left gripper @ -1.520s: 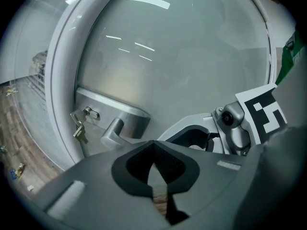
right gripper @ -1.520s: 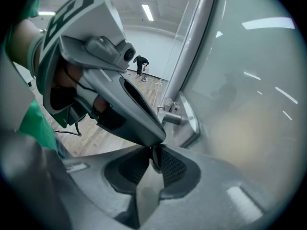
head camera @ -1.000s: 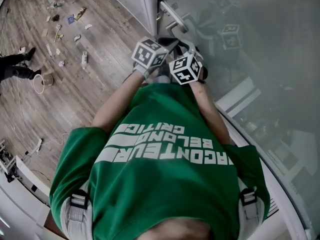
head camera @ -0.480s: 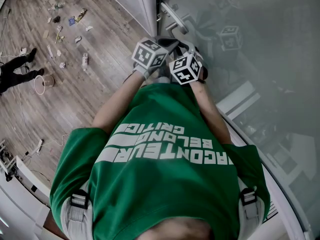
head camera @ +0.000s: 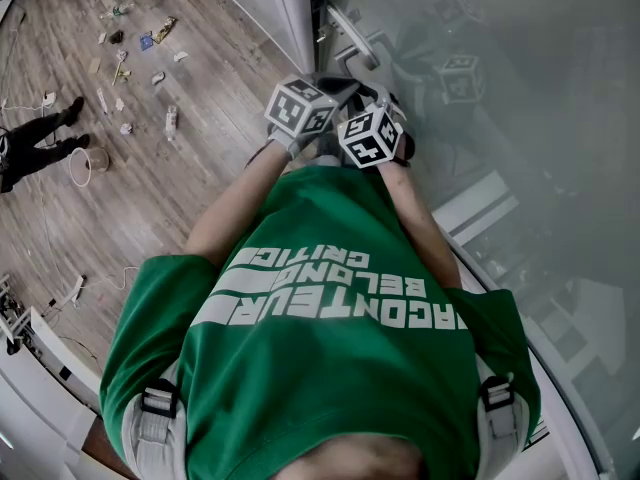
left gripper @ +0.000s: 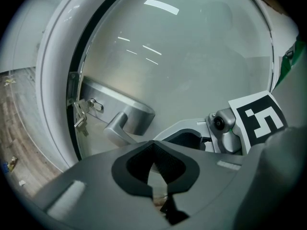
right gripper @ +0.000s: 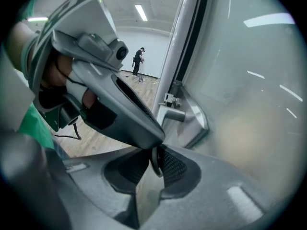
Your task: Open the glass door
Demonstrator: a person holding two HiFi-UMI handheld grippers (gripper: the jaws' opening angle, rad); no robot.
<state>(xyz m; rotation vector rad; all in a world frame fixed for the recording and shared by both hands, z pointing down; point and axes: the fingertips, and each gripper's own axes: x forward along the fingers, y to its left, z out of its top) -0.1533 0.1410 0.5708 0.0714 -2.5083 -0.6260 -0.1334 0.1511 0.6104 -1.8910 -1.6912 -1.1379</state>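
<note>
Closed on nothing, the left claw (left gripper: 154, 169) and right claw (right gripper: 152, 164) hover side by side, handle (left gripper: 125, 122) just ahead, likely poised to press it

Wood floor (head camera: 190, 183): small scattered bits (head camera: 125, 63) upper left, white loop (head camera: 79, 167) by standing person (head camera: 40, 140), thin cables (head camera: 55, 303) lower left.

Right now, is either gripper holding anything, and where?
Nothing. Both the left gripper and right gripper have jaws together and empty, short of the door handle.
</note>
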